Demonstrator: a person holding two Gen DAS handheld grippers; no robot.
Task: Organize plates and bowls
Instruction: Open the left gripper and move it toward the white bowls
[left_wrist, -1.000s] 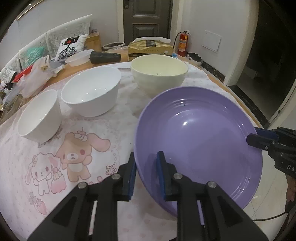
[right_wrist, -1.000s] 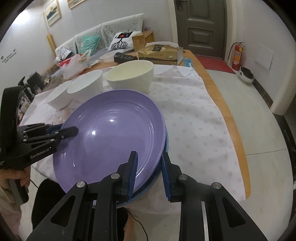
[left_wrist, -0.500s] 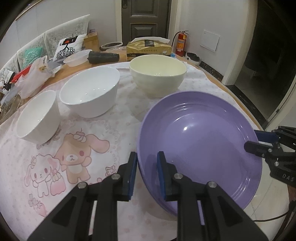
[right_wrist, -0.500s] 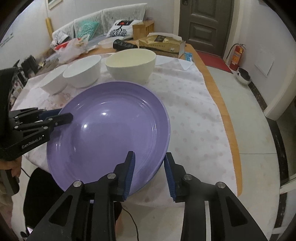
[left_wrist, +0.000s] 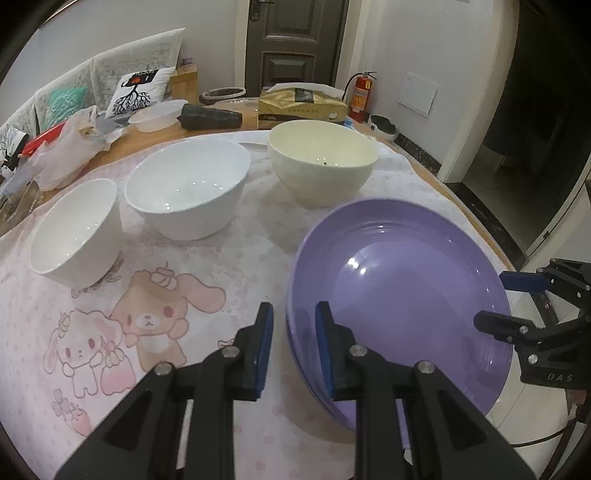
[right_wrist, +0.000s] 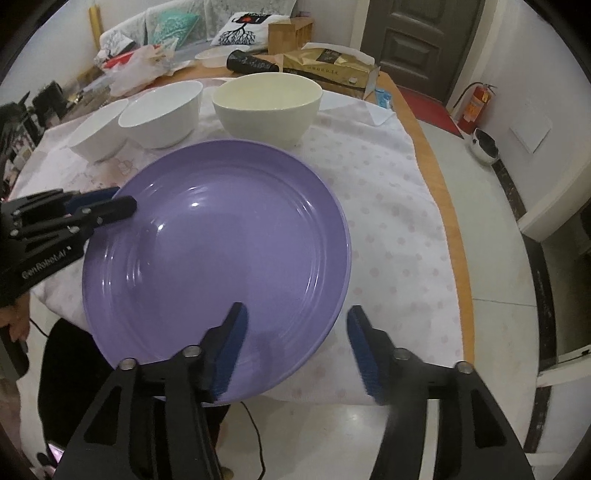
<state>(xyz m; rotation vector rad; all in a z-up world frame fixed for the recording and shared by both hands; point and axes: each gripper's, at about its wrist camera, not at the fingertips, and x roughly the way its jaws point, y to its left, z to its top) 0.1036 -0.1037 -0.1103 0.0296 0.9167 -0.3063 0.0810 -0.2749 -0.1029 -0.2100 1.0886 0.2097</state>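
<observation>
Purple glossy ridged plate (right_wrist: 218, 236); left gripper (left_wrist: 293, 328) pinches rim; right gripper (right_wrist: 295, 332) just spread wide, rim between.

Three bowls (left_wrist: 188, 192) line the far side of the table (right_wrist: 448, 206); bare cloth (right_wrist: 380, 192) right of the purple plate (right_wrist: 221, 243) lies unobstructed.

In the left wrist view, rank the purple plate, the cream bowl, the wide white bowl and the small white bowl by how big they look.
1. Round purple plate, clearly largest, though nearest the camera.
2. Wide white bowl and cream bowl: they look alike, and the cream one sits farther back, so no ranking.
3. Small white bowl, smallest.
</observation>
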